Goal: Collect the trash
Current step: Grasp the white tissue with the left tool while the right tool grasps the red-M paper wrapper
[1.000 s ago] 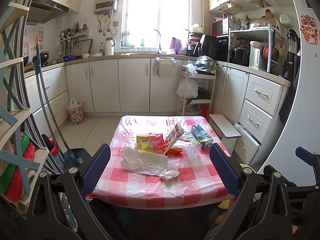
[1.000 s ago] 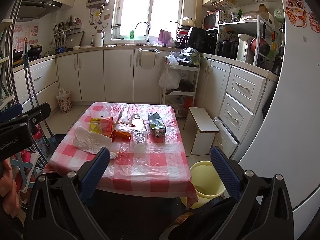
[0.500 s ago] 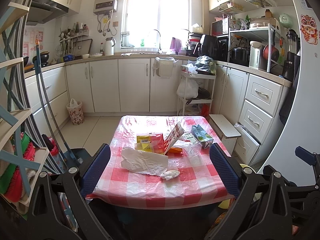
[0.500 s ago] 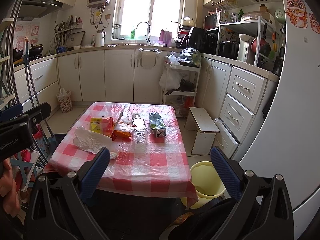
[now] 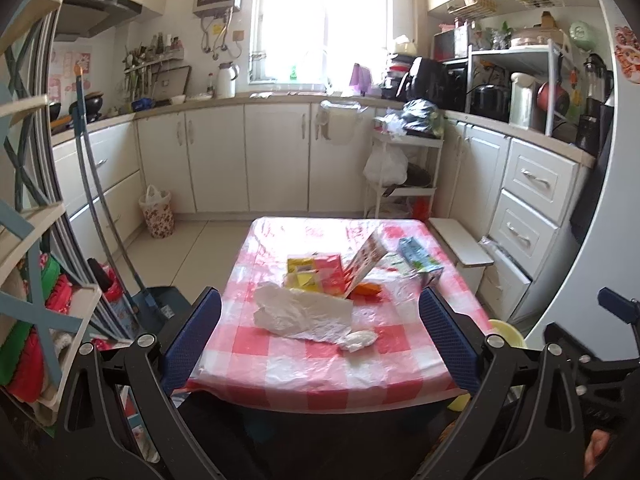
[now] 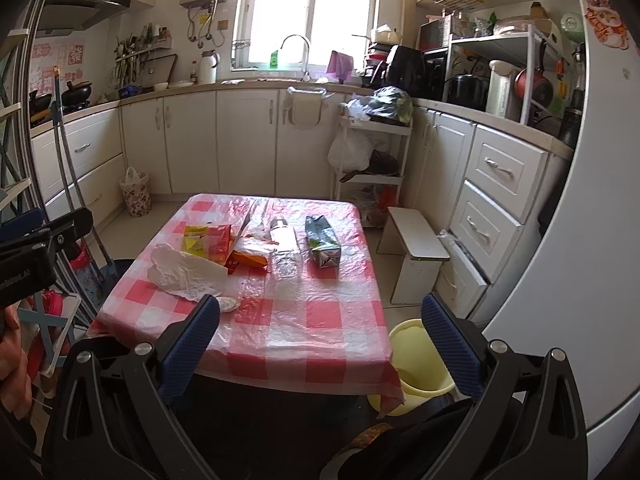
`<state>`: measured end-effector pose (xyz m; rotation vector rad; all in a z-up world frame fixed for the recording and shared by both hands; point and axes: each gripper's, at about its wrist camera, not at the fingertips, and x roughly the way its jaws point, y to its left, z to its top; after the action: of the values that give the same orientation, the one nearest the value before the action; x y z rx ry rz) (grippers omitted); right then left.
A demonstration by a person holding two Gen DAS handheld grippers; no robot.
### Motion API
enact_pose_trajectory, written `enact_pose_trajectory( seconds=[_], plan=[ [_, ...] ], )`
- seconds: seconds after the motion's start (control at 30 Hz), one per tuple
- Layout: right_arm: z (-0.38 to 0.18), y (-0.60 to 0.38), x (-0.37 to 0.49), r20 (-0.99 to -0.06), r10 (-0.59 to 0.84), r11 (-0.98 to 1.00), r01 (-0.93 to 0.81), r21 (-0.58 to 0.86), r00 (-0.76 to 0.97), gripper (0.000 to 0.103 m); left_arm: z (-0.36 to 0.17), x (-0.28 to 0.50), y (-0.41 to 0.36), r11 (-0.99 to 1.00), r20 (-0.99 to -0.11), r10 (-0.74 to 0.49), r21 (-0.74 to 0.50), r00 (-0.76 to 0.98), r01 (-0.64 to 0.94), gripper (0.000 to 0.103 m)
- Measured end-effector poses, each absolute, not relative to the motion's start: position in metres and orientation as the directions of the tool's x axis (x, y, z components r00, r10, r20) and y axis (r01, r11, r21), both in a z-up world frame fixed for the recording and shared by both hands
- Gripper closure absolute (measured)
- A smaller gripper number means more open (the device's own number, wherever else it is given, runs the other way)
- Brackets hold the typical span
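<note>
Trash lies on a small table with a red-checked cloth (image 5: 320,376) (image 6: 304,344): a white plastic bag (image 5: 300,314) (image 6: 182,274), a crumpled tissue (image 5: 358,339) (image 6: 227,303), a red-yellow snack pack (image 5: 316,272) (image 6: 206,240), a tilted carton (image 5: 366,258), an orange wrapper (image 6: 250,258), a clear plastic bottle (image 6: 285,250) and a green-blue carton (image 5: 420,259) (image 6: 323,242). A yellow bucket (image 6: 422,360) stands on the floor right of the table. My left gripper (image 5: 320,338) and right gripper (image 6: 320,344) are open and empty, held before the table's near edge.
White cabinets and a counter line the back and right walls. A white step stool (image 6: 416,248) stands right of the table. A wire cart with bags (image 6: 372,148) is behind it. A shelf rack (image 5: 28,280) and mop handles (image 5: 108,216) stand at the left. A fridge (image 6: 592,240) is at the right.
Both views have crept slightly towards the table; the grippers remain open and the trash has not moved.
</note>
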<state>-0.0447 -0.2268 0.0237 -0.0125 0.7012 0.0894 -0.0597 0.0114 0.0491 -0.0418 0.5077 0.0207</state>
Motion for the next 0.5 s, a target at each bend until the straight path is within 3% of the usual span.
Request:
enact_pose_trajectory(
  seconds=[0.5],
  plan=[
    [-0.050, -0.205, 0.033, -0.705, 0.227, 0.969, -0.227, 0.096, 0.672, 0.006, -0.073, 0.049, 0.051, 0.992, -0.709, 0.073, -0.023, 0.701, -0.127, 0.007]
  ],
)
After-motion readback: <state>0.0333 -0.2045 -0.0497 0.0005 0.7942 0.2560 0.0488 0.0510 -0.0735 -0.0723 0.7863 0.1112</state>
